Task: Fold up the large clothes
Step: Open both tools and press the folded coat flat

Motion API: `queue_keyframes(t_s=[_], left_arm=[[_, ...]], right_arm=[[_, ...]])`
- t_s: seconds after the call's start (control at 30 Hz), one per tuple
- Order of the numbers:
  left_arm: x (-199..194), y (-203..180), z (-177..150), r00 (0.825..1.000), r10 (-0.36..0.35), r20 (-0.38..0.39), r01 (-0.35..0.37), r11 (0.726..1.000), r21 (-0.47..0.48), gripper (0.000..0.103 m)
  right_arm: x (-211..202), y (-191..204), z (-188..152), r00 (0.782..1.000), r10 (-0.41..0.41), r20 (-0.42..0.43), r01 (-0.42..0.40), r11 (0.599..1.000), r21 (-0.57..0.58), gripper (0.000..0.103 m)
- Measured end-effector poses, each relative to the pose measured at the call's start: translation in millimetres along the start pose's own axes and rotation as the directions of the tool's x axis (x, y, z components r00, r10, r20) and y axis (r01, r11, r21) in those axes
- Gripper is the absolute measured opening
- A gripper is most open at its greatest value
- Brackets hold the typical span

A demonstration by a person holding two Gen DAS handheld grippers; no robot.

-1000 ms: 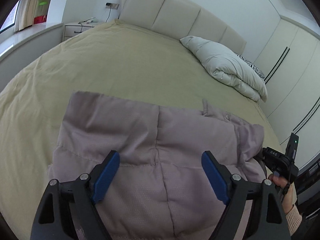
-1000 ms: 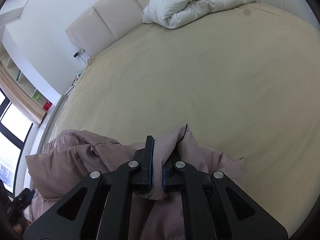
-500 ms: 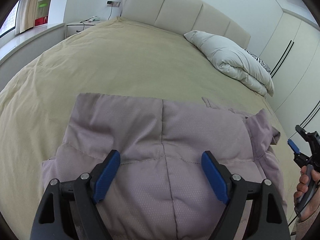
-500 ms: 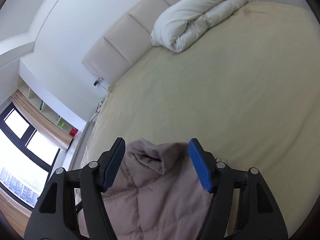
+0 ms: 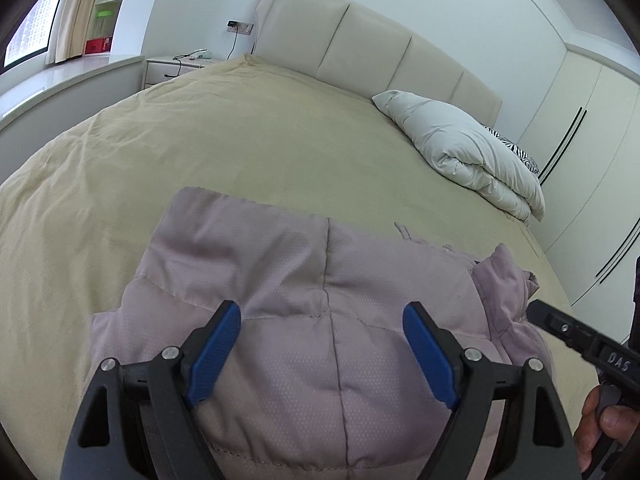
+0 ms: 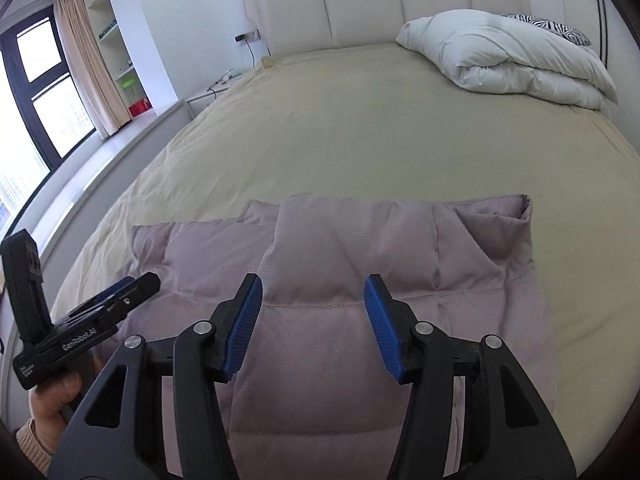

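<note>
1. A padded mauve jacket [image 6: 332, 280] lay near the foot of a bed [image 6: 360, 128] covered with a yellow-beige sheet, quilted seams visible across its upper surface.
2. In the right wrist view, one part of the jacket was folded over the body, and an open cuff or hem stood up at the far right corner.
3. The left tool [image 5: 322, 350] was released, its blue pads spread wide above the jacket, with no fabric between them.
4. The right tool [image 6: 312, 326] was likewise released, pads parted over the middle of the jacket, gripping nothing.
5. Whether either tool touched the fabric could not be determined.
6. Each tool appeared at the edge of the other's view, held by a hand, beside the jacket's margin.
7. A folded white duvet [image 6: 516, 56] rested at the far right of the bed, against the cream headboard [image 6: 380, 4], well apart from the jacket, with a zebra-patterned pillow [image 6: 552, 30] behind it.
8. A nightstand [image 5: 176, 66] stood at the bed's far left corner.
</note>
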State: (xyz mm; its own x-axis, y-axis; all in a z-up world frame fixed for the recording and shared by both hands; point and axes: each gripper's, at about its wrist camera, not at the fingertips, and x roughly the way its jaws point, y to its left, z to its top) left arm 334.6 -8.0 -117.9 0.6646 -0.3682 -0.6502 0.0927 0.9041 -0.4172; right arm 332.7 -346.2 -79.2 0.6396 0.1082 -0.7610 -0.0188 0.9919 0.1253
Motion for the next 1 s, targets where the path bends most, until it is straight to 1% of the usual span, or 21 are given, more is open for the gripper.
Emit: queue_keyframes(t_s=[0.07, 0.1, 0.17, 0.2, 0.27, 0.37, 0.53, 0.7, 0.77, 0.8, 0.83, 0.87, 0.9, 0.93, 0.97, 1.0], left_arm=[[3.8, -0.1, 0.5, 1.000, 0.003, -0.002, -0.003, 1.000, -0.001, 0.085], [5.5, -0.8, 1.5, 1.000, 0.000, -0.003, 0.000, 1.000, -0.001, 0.085], [9.3, -4.3, 3.1, 1.000, -0.008, -0.008, 0.008, 1.000, 0.002, 0.085], [11.9, -6.2, 3.1, 1.000, -0.007, -0.014, 0.007, 1.000, 0.011, 0.085], [20.3, -13.5, 1.1, 0.999, 0.020, -0.046, -0.017, 0.998, 0.055, 0.085], [24.6, -16.6, -8.9, 0.998, 0.053, -0.040, -0.048, 0.993, 0.103, 0.086], [23.7, -6.4, -23.9, 1.000, 0.031, -0.002, -0.031, 0.993, 0.114, 0.086], [27.7, -0.7, -27.4, 0.999, 0.036, -0.004, -0.036, 0.993, 0.115, 0.086], [27.7, 1.0, -25.7, 0.999, 0.041, -0.011, -0.039, 0.993, 0.112, 0.086], [26.6, 1.4, -23.6, 0.999, 0.044, -0.018, -0.042, 0.993, 0.109, 0.086], [25.1, -0.7, -21.5, 0.998, 0.058, -0.023, -0.055, 0.992, 0.110, 0.086], [21.1, -3.0, -17.7, 0.997, 0.078, -0.021, -0.075, 0.990, 0.116, 0.086], [17.2, -6.7, -13.7, 0.995, 0.097, -0.008, -0.095, 0.988, 0.124, 0.086], [12.1, -10.1, -9.2, 0.993, 0.114, 0.020, -0.115, 0.985, 0.130, 0.086], [6.7, -11.4, -4.2, 0.990, 0.127, 0.057, -0.133, 0.982, 0.133, 0.086], [2.5, -11.6, 1.1, 0.986, 0.142, 0.088, -0.153, 0.979, 0.136, 0.086]], right_arm=[[24.3, -4.5, -5.5, 0.997, -0.057, -0.059, 0.055, 0.998, -0.027, 0.052], [37.0, -11.5, -12.1, 0.994, -0.071, -0.086, 0.069, 0.997, -0.022, 0.052], [54.5, -26.5, -25.4, 0.991, -0.080, -0.104, 0.079, 0.997, -0.010, 0.050], [57.4, -31.0, -32.0, 0.992, -0.076, -0.098, 0.075, 0.997, -0.010, 0.050], [57.9, -35.1, -43.8, 0.993, -0.084, -0.086, 0.083, 0.996, -0.015, 0.050], [59.5, -32.8, -62.5, 0.992, -0.112, -0.060, 0.109, 0.993, -0.053, 0.050], [55.3, -37.1, -80.8, 0.995, -0.099, -0.030, 0.098, 0.994, -0.047, 0.050], [51.3, -31.3, -93.3, 0.993, -0.119, -0.013, 0.118, 0.991, -0.067, 0.050], [45.6, -30.5, -90.2, 0.995, -0.091, -0.037, 0.089, 0.994, -0.056, 0.051], [37.5, -33.6, -84.8, 0.997, -0.058, -0.042, 0.057, 0.998, -0.030, 0.051], [25.4, -34.9, -72.7, 0.999, -0.029, -0.027, 0.029, 1.000, -0.002, 0.051], [12.8, -36.6, -67.0, 1.000, -0.022, 0.016, 0.022, 1.000, 0.016, 0.051], [-0.3, -36.7, -59.9, 0.996, -0.039, 0.075, 0.038, 0.999, 0.019, 0.051], [-9.5, -35.2, -52.3, 0.992, -0.048, 0.116, 0.046, 0.999, 0.017, 0.051], [-13.0, -33.7, -43.3, 0.989, -0.044, 0.141, 0.043, 0.999, 0.013, 0.051], [-10.1, -32.7, -34.2, 0.990, -0.040, 0.134, 0.039, 0.999, 0.007, 0.051]])
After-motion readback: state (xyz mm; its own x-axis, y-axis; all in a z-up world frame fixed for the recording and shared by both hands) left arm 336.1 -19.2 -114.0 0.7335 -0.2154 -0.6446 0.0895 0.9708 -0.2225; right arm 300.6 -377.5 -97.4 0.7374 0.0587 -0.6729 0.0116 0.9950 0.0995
